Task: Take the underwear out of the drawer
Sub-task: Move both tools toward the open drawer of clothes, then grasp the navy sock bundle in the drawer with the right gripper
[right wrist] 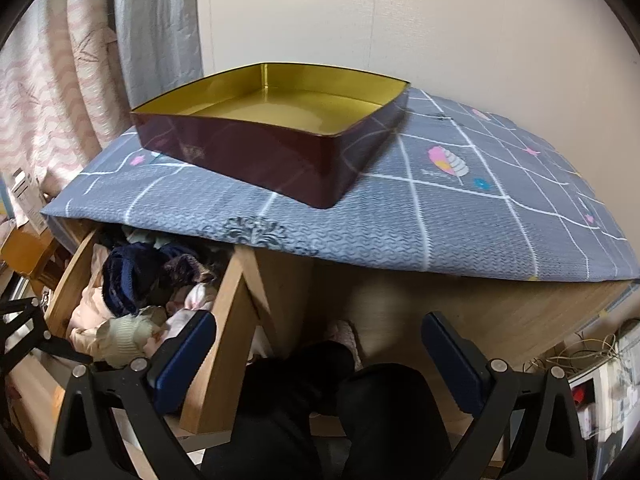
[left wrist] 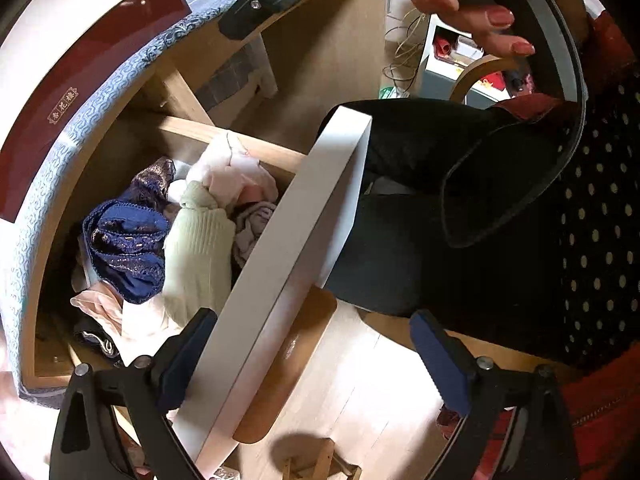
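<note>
The wooden drawer [left wrist: 280,216] is pulled out, and its white front panel runs diagonally between my left gripper's fingers. Inside lies a heap of clothes: navy lace underwear [left wrist: 128,248], a pale green knit piece [left wrist: 196,256] and pink garments [left wrist: 236,168]. My left gripper [left wrist: 316,360] is open, straddling the drawer front, and holds nothing. The right wrist view shows the same drawer [right wrist: 224,320] at lower left with the navy underwear [right wrist: 128,276] in it. My right gripper [right wrist: 320,356] hangs open and empty above the person's dark-clothed knees.
A dark red tin with a gold inside [right wrist: 272,136] sits on a grey-blue patterned cloth [right wrist: 460,220] covering the cabinet top. The person's legs [left wrist: 420,208] and a hand [left wrist: 472,8] are close to the drawer. Curtains [right wrist: 60,80] hang at left; cables [right wrist: 580,348] lie at right.
</note>
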Demonstrator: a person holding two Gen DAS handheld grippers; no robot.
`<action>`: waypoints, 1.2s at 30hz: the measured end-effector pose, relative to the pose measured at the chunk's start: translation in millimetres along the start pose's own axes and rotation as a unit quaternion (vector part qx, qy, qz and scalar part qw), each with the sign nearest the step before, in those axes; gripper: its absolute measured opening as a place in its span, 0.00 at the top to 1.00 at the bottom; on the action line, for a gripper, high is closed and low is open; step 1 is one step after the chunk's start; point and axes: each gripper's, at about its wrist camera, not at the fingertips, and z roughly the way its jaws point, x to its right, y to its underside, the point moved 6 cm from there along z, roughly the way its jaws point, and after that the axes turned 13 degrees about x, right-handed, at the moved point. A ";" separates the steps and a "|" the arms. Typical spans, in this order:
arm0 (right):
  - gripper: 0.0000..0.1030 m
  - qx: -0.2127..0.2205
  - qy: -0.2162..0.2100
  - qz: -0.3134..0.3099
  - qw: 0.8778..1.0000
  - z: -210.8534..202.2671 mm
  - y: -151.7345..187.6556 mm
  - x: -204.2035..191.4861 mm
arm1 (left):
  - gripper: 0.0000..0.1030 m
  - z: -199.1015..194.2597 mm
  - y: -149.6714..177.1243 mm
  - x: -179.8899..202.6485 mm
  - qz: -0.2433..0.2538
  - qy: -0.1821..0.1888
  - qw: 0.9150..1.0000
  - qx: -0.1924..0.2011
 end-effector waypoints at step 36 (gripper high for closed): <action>0.03 0.005 -0.244 -0.068 0.967 0.6 -19.2 -99.6 | 0.20 -143.6 59.5 -86.6 -0.429 -0.383 0.780 0.247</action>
